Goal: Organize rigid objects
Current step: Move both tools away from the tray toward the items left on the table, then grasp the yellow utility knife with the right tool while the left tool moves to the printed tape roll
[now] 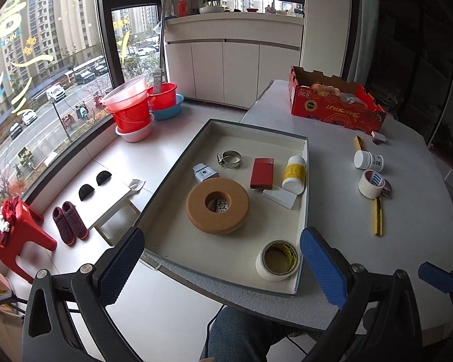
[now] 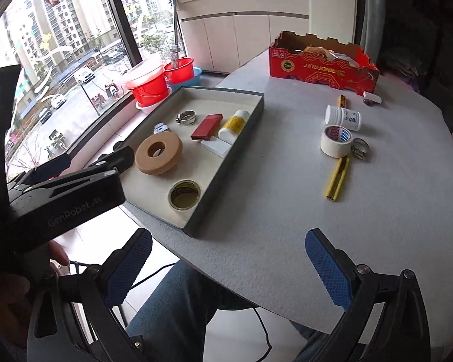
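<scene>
Left wrist view: our left gripper (image 1: 222, 264) is spread wide with nothing in it, just above the near end of the tray (image 1: 306, 181). Going left to right in the tray we see a small grey plug (image 1: 204, 172), a clamp ring (image 1: 230, 159), a big tan ring (image 1: 217, 205) with a tile (image 1: 221, 205) in its hole, a red box (image 1: 262, 173), a tape roll (image 1: 277, 260) in the near corner, a white block (image 1: 279, 198) and a yellow bottle (image 1: 294, 174). On the table (image 1: 332, 220) to the right lie a white jar (image 1: 367, 160), another tape roll (image 1: 371, 183) and a yellow stick (image 1: 377, 217). Far back sits a red carton (image 1: 335, 107). In the right wrist view our right gripper (image 2: 228, 267) is wide apart too, holding nothing, over the table's near edge. A second clamp (image 2: 360, 147) touches the tape there.
</scene>
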`<state>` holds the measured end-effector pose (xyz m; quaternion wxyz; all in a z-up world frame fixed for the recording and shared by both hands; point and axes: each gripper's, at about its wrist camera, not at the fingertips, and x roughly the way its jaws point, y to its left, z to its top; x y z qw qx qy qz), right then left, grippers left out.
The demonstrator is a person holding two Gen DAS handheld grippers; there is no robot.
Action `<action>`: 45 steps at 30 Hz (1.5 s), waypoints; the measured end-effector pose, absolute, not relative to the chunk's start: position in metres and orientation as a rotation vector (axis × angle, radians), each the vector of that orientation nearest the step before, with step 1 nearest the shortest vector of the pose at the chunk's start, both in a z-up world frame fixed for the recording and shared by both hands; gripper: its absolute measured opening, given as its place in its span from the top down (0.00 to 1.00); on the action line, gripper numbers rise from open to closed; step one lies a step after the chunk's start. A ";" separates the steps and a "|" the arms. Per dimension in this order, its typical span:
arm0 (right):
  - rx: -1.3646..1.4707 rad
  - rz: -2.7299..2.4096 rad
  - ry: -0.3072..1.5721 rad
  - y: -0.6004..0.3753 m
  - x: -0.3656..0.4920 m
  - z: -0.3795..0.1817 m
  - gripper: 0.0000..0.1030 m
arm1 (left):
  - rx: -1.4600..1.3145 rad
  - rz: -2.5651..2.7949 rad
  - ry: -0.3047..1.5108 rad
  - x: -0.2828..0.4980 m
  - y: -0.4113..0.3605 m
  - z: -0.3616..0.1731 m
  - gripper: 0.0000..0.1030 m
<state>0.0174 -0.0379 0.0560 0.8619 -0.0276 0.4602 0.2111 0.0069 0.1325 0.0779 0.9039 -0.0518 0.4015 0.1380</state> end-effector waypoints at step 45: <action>0.244 0.118 1.144 -0.233 0.134 -0.035 0.01 | 0.076 0.074 1.012 0.238 -0.060 -0.013 0.00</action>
